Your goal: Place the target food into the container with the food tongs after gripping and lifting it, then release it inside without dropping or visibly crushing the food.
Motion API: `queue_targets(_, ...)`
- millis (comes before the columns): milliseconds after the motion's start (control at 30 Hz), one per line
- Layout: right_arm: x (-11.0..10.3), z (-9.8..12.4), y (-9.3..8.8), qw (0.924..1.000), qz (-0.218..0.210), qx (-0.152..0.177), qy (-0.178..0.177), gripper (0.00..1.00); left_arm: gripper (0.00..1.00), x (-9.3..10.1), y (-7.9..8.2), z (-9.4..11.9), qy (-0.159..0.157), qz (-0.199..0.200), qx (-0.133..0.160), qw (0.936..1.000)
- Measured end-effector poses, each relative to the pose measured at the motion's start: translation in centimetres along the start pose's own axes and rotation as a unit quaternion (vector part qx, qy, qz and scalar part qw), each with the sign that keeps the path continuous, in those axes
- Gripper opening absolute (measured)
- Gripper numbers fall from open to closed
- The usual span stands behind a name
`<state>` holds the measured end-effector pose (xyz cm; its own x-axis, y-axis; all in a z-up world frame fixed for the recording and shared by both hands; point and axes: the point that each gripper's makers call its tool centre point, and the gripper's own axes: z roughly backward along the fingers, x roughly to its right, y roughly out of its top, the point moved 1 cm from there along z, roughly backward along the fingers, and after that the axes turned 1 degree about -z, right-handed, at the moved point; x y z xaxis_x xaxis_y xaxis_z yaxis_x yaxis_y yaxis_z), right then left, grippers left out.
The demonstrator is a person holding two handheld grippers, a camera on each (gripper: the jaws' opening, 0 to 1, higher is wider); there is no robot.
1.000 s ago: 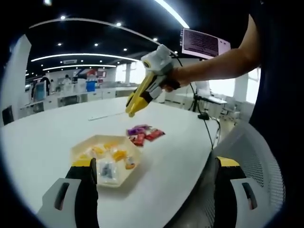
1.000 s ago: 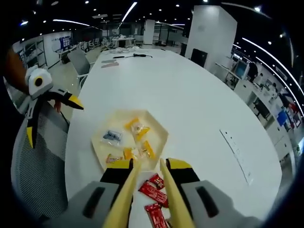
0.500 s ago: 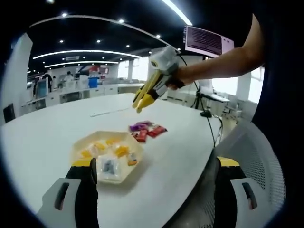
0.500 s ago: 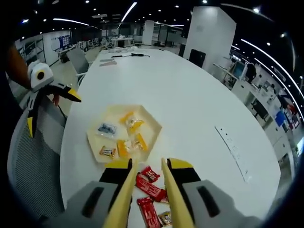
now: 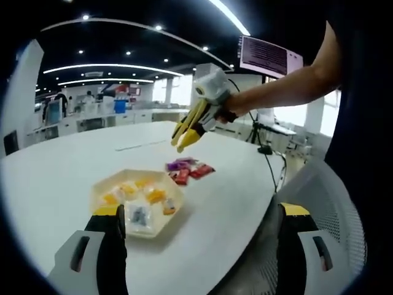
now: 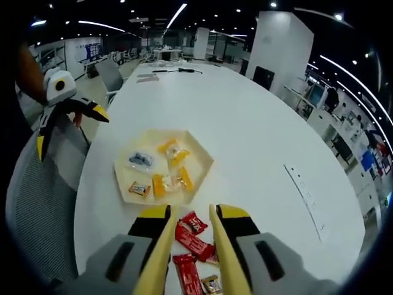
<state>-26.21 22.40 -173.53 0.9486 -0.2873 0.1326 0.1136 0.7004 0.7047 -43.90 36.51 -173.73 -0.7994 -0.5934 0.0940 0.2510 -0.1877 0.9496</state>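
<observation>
— since a moment ago the right gripper with its long yellow food tongs has drifted a little lower over the pile of red-wrapped snack packets; nothing else shifted?

— packets lie on the white round table, just beside the pale yellow hexagonal tray holding yellow and blue wrapped sweets; tong blades stand slightly apart, gripping nothing.

— and the left gripper?

— jaws spread wide, empty, near the tray's edge; grey mesh chair to its side.
</observation>
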Motion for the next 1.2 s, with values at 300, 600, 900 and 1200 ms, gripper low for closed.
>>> queue_targets(300, 0.5, -1.6, -2.0, 0.9999, -0.006, 0.002, 0.013, 0.28, 0.99, 0.3, -0.4, -0.2, -0.005, -0.006, -0.014, 0.9999)
queue_targets(600, 0.6, -3.5, -3.6, 0.9995, 0.000, -0.012, 0.028, 0.28, 0.99, 0.5, -0.8, -0.3, -0.007, -0.011, -0.026, 0.9996)
queue_targets(900, 0.7, -5.1, -4.1, 0.9993, -0.007, -0.014, 0.035, 0.28, 0.99, 0.4, -1.1, -0.3, -0.006, -0.007, -0.032, 0.9994)
queue_targets(1200, 0.2, -6.1, -5.4, 0.9981, 0.005, -0.041, 0.045, 0.28, 0.98, 0.3, -1.1, -0.3, -0.005, -0.005, -0.032, 0.9995)
